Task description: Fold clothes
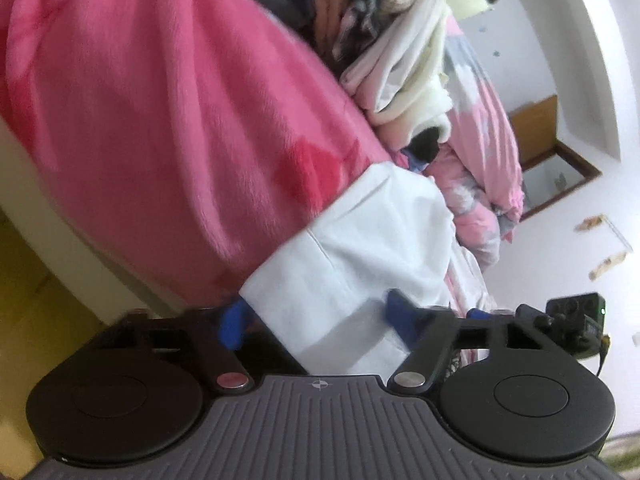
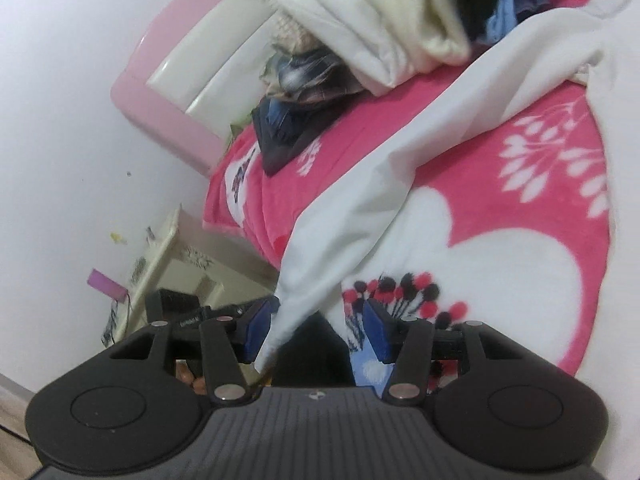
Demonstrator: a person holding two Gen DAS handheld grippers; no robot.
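White garment (image 1: 360,248) is seen stretched over the pink blanket (image 1: 160,120) on the bed, near its edge, betw. both grippers. L gripper (image 1: 320,316): fingers spread, folded hem betw. them, grip can't be told. R gripper (image 2: 316,332): fingers spread, garment tip against one pad only.

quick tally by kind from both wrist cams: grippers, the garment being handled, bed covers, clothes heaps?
Grippers with blue pads: 2, left gripper and right gripper
White fabric garment being handled: 1
Pink plush blanket with white heart print: 1
Pink and grey patterned quilt: 1
Mixed heap of unfolded clothes: 1; separate items cannot be counted
Total: 6
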